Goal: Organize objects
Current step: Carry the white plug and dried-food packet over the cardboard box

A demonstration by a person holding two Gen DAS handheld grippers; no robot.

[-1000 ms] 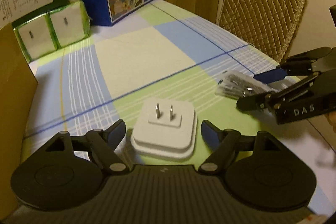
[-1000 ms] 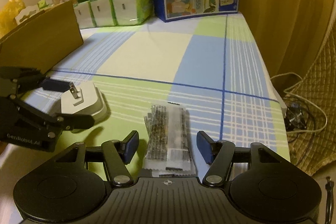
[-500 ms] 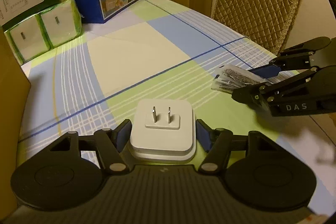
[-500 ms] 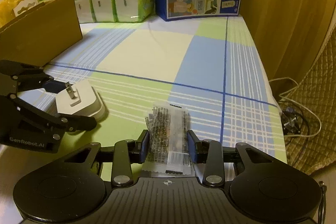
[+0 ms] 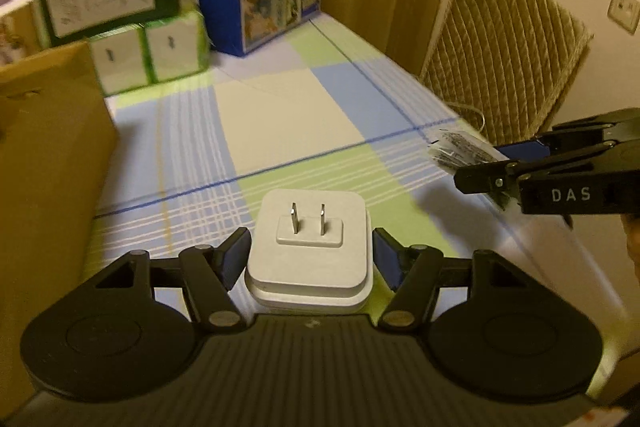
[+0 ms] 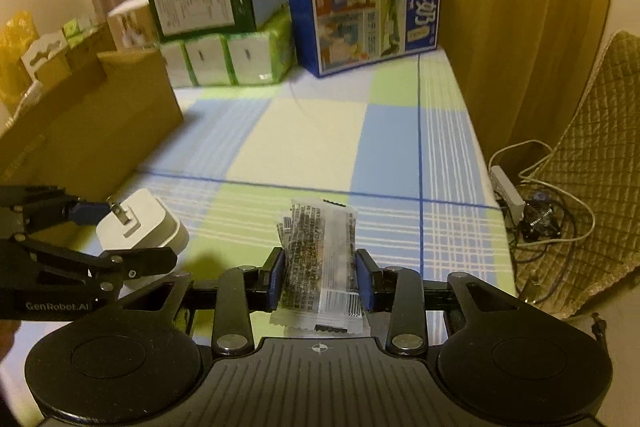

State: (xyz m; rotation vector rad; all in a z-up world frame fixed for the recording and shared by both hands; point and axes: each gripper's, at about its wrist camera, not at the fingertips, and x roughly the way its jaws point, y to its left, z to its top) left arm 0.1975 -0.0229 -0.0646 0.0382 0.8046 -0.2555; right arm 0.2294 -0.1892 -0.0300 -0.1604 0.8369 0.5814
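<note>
A white plug adapter [image 5: 308,227], prongs up, sits between my left gripper's [image 5: 310,247] blue pads, which press on its two sides. In the right wrist view the same plug adapter [image 6: 152,223] hangs a little above the checked tablecloth [image 6: 304,143] in the left gripper [image 6: 132,235], with a shadow under it. My right gripper [image 6: 320,275] is shut on a clear printed snack packet [image 6: 320,255], held by its long sides and lifted off the cloth. From the left wrist view the packet [image 5: 460,147] sticks out of the right gripper [image 5: 480,163] at the right edge.
A cardboard box [image 5: 40,167] stands along the table's left side. At the back stand green tissue packs [image 6: 228,59], a green carton [image 6: 200,3] on them, and a blue milk carton box [image 6: 360,3]. A quilted chair [image 5: 500,59] and floor cables [image 6: 540,219] lie to the right.
Both grippers went from open to shut, the left on the plug adapter and the right on the packet. Both items have since risen off the tablecloth.
</note>
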